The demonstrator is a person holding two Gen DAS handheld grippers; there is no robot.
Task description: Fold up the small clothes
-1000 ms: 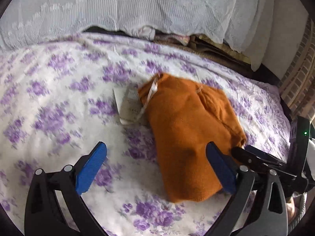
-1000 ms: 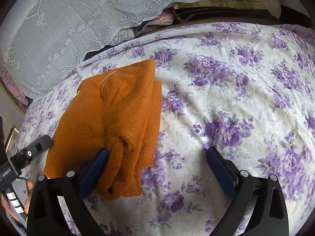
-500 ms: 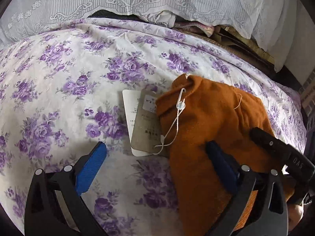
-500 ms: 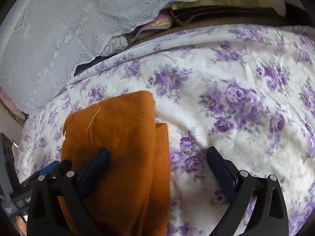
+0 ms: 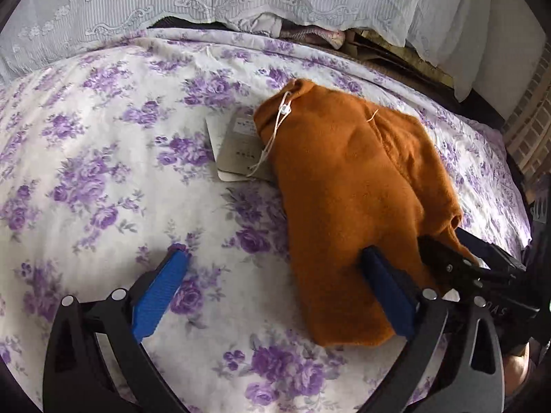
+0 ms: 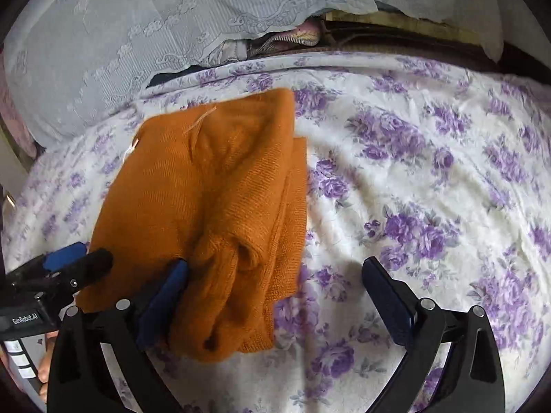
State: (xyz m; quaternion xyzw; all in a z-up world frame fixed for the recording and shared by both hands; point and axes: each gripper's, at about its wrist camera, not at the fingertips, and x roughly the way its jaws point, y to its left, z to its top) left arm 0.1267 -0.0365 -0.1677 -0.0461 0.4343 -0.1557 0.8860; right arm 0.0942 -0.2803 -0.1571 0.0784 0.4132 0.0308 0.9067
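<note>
Pulling back from 0.5 s ago, you're keeping both tongs [image 5: 272,272] [image 6: 275,282] spread around the folded orange sweater [image 5: 347,199], fold apparently finishing.

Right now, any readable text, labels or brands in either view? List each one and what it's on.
"GenRobot.AI": white label on the left tool, seen in the right wrist view.
"OAS": partial lettering on the right tool, seen in the left wrist view.
Paper tag tucked beside the orange garment: printed lines, too small to read.
</note>
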